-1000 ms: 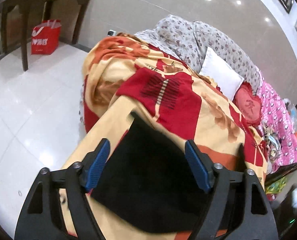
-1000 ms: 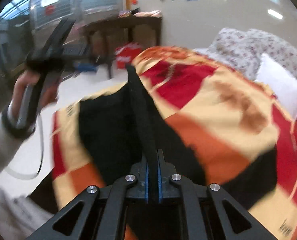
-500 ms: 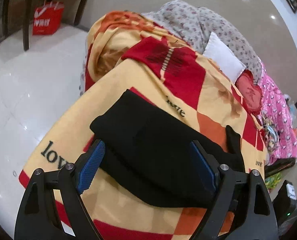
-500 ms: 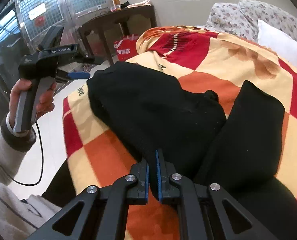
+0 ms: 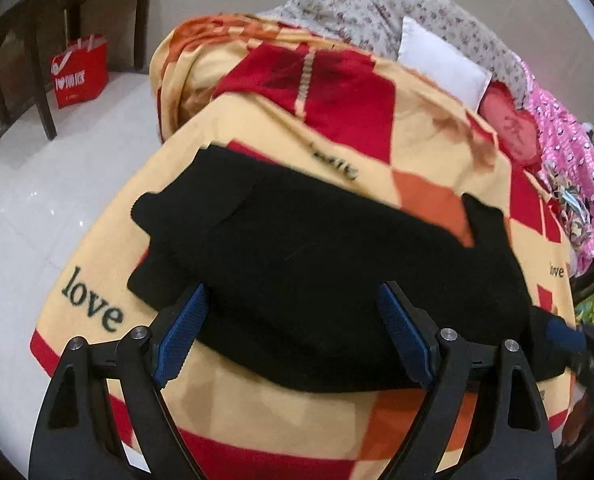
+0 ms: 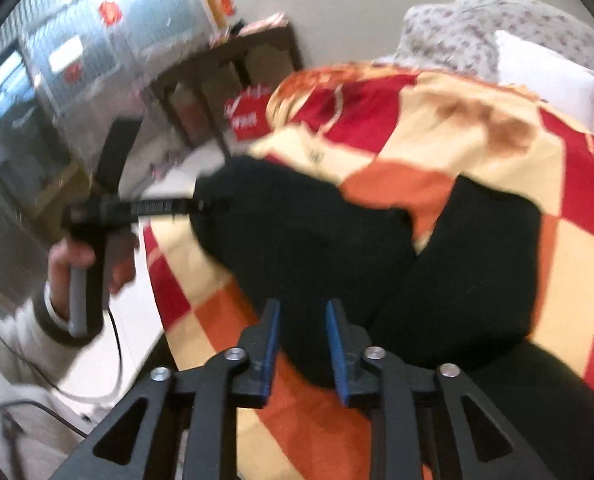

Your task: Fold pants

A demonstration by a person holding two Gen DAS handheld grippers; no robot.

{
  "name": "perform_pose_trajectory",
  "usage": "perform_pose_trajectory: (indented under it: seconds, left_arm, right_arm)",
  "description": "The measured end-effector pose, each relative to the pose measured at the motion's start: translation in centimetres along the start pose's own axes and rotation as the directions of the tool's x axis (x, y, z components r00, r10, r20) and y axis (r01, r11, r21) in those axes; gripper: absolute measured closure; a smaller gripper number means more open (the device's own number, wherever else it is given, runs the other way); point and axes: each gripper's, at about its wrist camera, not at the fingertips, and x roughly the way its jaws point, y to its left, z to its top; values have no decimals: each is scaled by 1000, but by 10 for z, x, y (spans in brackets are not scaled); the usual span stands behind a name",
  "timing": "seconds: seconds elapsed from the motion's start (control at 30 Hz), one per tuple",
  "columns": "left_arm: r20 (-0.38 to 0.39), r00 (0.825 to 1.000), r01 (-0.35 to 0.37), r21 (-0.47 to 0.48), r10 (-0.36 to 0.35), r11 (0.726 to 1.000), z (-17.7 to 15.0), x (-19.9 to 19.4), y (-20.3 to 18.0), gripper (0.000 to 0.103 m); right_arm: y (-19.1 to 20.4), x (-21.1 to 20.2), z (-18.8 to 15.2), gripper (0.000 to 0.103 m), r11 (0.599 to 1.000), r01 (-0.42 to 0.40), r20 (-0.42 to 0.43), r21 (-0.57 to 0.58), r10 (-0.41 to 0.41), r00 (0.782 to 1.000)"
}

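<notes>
Black pants (image 5: 337,264) lie folded in a thick pile on the checkered red, orange and cream blanket (image 5: 257,140). One leg (image 6: 481,264) sticks out to the right in the right wrist view. My left gripper (image 5: 293,300) hangs open and wide over the near edge of the pile, pads clear of the cloth. The same gripper (image 6: 137,208) shows in the right wrist view, held by a hand at the pile's left end. My right gripper (image 6: 302,308) is opening; black cloth lies under the gap and the pads (image 6: 271,344) do not press on it.
The blanket covers a bed with a white pillow (image 5: 441,60) and a floral quilt (image 5: 397,12) at the far end. A dark wooden table (image 5: 37,20) and a red bag (image 5: 81,72) stand on the white tiled floor (image 5: 49,184) left of the bed.
My right gripper, shut on a raised fold of the pants a second ago, has lowered it onto the pile and parted its jaws. My left gripper has sunk closer to the pants.
</notes>
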Motion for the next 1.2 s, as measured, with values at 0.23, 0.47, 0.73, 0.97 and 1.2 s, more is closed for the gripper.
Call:
perform_pose_trajectory:
  seconds: [0.23,0.47,0.73,0.97,1.2]
  left_arm:
    - [-42,999,4,81,0,997,-7,30,-39,17]
    - [-28,999,-23,93,26,995,-13,44,-46,12]
    - [-28,999,-23,108,26,994,-12,45,-50,8]
    - [-42,999,-10,93,14,996,-12,44,-48,8]
    - [-36,999,-25,86,28,996,-12,45,-50,8]
  right_arm:
    - [-47,28,46,68,957,260,-13,131,-260,965]
    - [-82,102,90,68,905,408,-151,120,-390,908]
    - [-104,118,96,92,897,419,-144,138,-401,905]
    - [-101,-22,60,99,908,317,95,272,-354,931]
    - [-108,-178,-78,99,792,344,163,504,-478,863]
